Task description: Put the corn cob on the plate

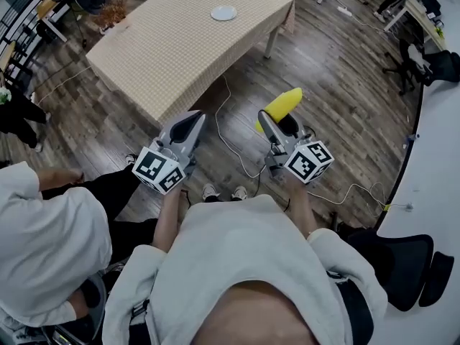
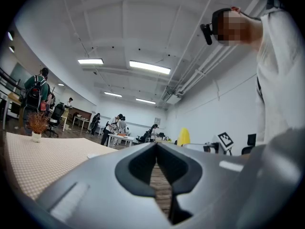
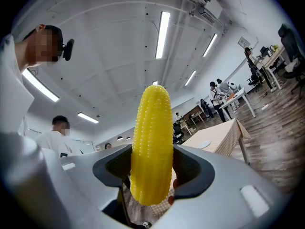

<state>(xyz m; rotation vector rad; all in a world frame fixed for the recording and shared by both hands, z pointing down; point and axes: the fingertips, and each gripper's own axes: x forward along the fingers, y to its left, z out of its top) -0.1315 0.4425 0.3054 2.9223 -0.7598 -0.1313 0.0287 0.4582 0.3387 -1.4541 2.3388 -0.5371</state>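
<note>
A yellow corn cob sticks out of my right gripper, whose jaws are shut on its lower half; in the right gripper view the corn cob stands upright between them. My left gripper is held beside it, jaws shut with nothing between them; the left gripper shows its tips touching. A small white plate lies on the far table, well ahead of both grippers. From the right gripper view the plate shows as a thin pale disc on the checked cloth.
The table wears a beige checked cloth and stands on a wooden floor. Cables run across the floor between me and the table. A seated person is at my left, a white counter at my right, office chairs beyond.
</note>
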